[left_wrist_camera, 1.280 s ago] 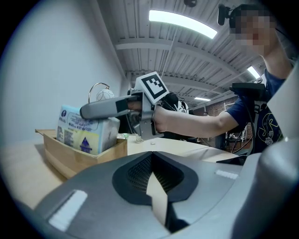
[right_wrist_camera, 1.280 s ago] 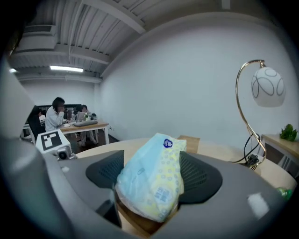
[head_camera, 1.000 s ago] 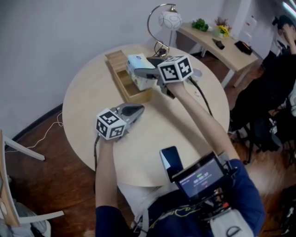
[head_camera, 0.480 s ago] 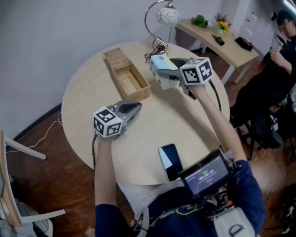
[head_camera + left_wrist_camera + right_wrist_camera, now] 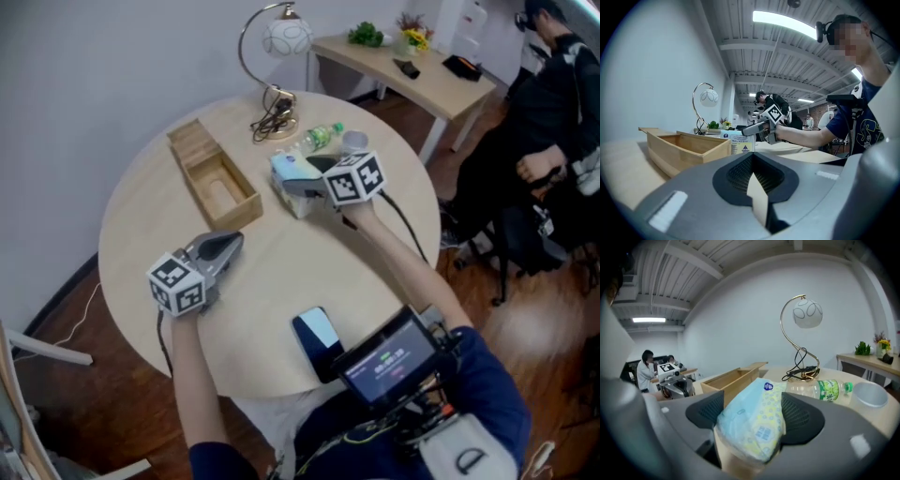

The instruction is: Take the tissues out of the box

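A round wooden bench [image 5: 281,272] carries all items. An open-topped wooden box [image 5: 240,200] lies on its far-left area, with its long axis running away from the person. A desk lamp [image 5: 284,37] with a curved arm and a round shade stands at the far edge, its cable bunched at the base. The right hand-held gripper [image 5: 306,184] reaches over the bench centre. Its jaws are clamped on a soft blue-and-white tissue pack [image 5: 287,169], with the pads pressing both flanks. The pack is outside the box, just beside its right wall in the head view; whether it touches the bench surface cannot be told. The left hand-held gripper [image 5: 232,241] is held near the box's near end, apart from it, with its jaws drawn together and nothing between them. A dark phone [image 5: 316,330] is at the near edge. A green-labelled plastic bottle [image 5: 321,137] lies on its side beside a small bowl [image 5: 353,141], behind the pack.
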Demonstrator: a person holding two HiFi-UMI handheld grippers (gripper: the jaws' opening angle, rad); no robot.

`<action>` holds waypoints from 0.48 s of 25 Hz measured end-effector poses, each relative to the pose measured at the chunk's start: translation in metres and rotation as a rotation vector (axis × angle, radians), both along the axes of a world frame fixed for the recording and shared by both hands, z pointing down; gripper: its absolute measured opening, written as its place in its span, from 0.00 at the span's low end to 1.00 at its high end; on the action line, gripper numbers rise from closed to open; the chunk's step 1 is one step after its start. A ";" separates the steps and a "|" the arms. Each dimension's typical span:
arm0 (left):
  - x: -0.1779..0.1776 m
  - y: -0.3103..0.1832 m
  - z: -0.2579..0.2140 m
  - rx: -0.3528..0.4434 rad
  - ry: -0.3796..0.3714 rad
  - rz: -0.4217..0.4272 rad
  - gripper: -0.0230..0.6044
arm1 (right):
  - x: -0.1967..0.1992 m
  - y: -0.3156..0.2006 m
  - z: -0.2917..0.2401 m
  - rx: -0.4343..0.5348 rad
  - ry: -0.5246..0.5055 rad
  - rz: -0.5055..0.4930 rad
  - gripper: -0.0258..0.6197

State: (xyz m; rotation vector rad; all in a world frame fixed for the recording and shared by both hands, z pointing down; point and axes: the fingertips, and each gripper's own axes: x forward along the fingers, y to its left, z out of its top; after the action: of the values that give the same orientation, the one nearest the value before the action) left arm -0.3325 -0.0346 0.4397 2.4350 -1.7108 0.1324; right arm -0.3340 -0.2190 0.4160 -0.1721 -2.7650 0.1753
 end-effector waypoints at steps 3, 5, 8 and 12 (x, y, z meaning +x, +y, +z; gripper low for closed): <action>-0.013 0.013 0.004 -0.017 -0.001 -0.024 0.04 | 0.000 0.007 -0.001 -0.101 -0.180 0.036 0.64; -0.024 0.010 0.007 -0.012 0.001 -0.031 0.04 | -0.004 0.007 0.002 -0.101 -0.257 0.046 0.67; -0.032 -0.009 0.010 0.010 0.003 -0.029 0.04 | -0.006 0.003 -0.005 0.069 -0.314 0.016 0.69; -0.039 -0.009 0.013 0.008 0.001 -0.054 0.04 | -0.002 0.013 -0.009 0.271 -0.325 -0.002 0.69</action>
State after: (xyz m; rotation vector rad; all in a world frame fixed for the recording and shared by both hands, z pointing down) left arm -0.3711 -0.0437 0.4529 2.3918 -1.7782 0.1176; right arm -0.3359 -0.2063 0.4067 -0.1419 -3.0725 -0.2493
